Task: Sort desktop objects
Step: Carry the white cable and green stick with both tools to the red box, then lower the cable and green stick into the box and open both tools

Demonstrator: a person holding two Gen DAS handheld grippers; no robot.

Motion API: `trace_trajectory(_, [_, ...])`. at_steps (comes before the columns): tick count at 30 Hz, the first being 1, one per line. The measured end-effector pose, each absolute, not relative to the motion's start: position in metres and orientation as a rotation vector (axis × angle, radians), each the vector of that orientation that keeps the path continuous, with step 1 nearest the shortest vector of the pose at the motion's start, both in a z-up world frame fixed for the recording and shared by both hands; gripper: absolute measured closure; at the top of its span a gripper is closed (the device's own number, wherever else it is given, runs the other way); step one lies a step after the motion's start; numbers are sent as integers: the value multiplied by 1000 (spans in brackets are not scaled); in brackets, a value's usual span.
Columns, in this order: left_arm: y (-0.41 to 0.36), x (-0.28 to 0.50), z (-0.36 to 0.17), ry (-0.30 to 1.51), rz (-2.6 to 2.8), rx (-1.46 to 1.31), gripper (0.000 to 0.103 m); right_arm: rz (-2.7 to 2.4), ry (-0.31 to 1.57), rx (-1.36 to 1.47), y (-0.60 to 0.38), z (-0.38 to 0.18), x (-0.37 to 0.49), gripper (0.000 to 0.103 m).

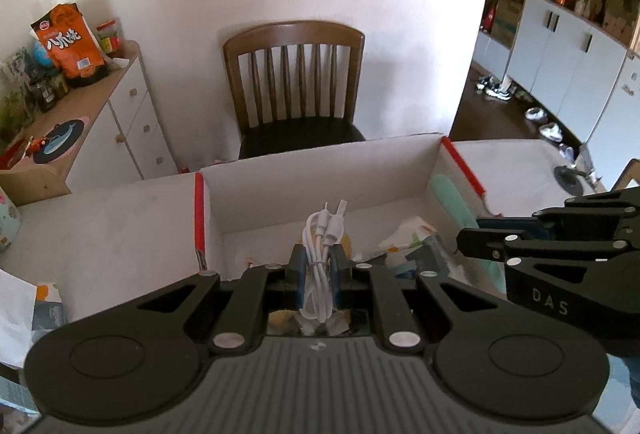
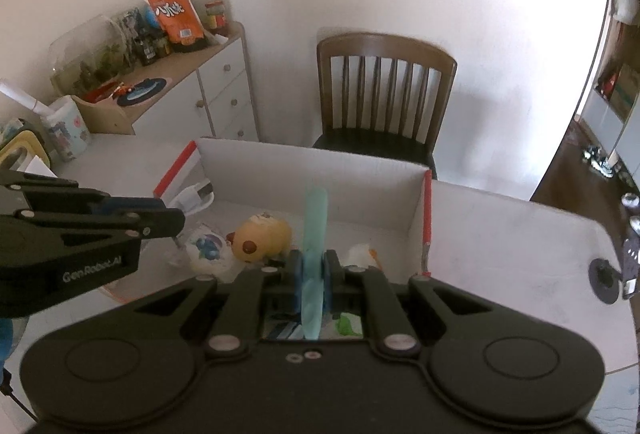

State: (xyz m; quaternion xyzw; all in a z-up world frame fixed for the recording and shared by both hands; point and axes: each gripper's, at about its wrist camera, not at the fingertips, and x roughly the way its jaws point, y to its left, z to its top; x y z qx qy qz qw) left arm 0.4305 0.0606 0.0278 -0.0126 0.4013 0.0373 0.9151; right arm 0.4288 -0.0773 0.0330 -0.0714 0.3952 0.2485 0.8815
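My left gripper [image 1: 318, 262] is shut on a bundled white cable [image 1: 320, 258] and holds it over the open white cardboard box [image 1: 304, 189]. My right gripper [image 2: 313, 266] is shut on a flat mint-green strip [image 2: 314, 234], held upright over the same box [image 2: 320, 169]. In the box lie a yellow plush toy [image 2: 262, 236], a patterned white packet [image 2: 208, 250] and a white charger [image 2: 194, 195]. The right gripper shows at the right of the left wrist view [image 1: 492, 238]; the left gripper shows at the left of the right wrist view [image 2: 160, 220].
The box stands on a white table [image 2: 500, 234]. A brown wooden chair [image 1: 294, 85] stands behind the table by the wall. A side cabinet [image 1: 128, 117] with snack bags and jars is at the left. A floral cup [image 2: 66, 131] and papers [image 1: 16, 314] lie at the table's left.
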Motion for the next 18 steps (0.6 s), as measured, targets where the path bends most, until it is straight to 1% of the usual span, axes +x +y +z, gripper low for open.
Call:
trace_trajectory(8, [69, 450, 5, 893, 104, -7, 92, 511, 882, -146, -71, 9, 445, 94])
trace_trajectory(18, [73, 456, -20, 957, 105, 2, 92, 494, 937, -158, -72, -17, 450, 94])
